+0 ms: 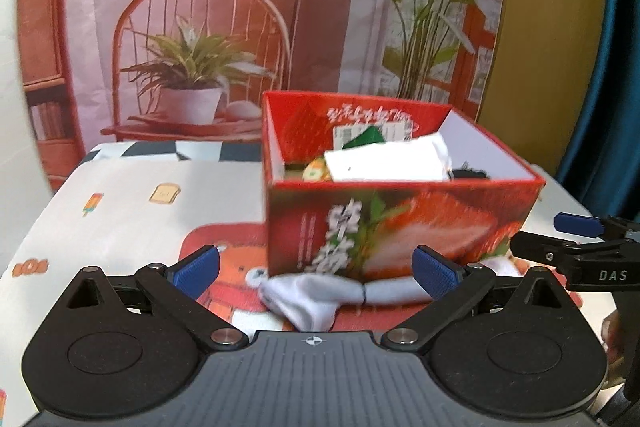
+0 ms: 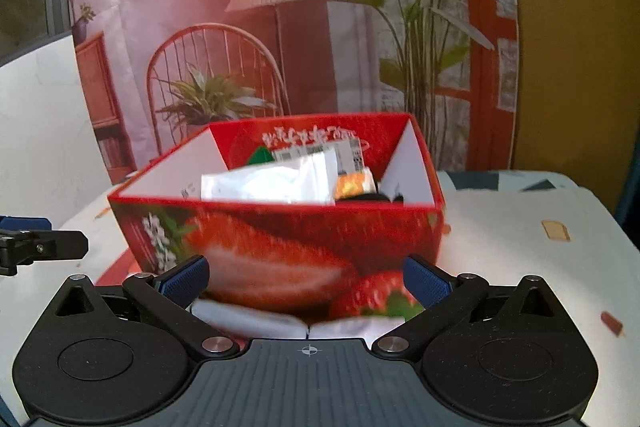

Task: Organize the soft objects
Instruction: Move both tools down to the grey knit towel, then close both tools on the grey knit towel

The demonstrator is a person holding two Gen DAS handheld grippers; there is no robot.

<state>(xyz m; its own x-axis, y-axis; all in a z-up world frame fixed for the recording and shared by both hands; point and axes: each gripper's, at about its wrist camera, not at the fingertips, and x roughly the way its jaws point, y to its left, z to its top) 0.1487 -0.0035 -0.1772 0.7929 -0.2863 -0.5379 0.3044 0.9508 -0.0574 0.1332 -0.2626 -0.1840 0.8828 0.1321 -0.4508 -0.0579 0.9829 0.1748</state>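
While both sets of fingers stand wide apart and hold nothing, the step in hand looks like picking up the last soft thing off the counter and adding it to the box. The left gripper (image 1: 316, 269) hovers low, its blue fingers (image 1: 198, 269) spread to either side of a white sock (image 1: 320, 293) that lies crumpled on a red cartoon mat (image 1: 224, 247), just in front of the near wall of the red strawberry box (image 1: 400, 223); the sock sits between the fingers but slightly ahead of and below them, and I cannot tell whether it touches them. The right gripper (image 2: 306, 281) is likewise spread, with the same white sock (image 2: 256, 321) showing just beneath it, close against the box (image 2: 280, 247). Inside the box, white folded cloth, something green, an orange packet and a dark item are already piled. Beyond lie the patterned counter (image 1: 120, 211) and a printed backdrop of a chair, lamp and plants. Next, I judge, one gripper needs to drop onto the sock, close on its bunched middle, then lift clear of the box wall before carrying it over the rim; the limp ends may drag or catch there.
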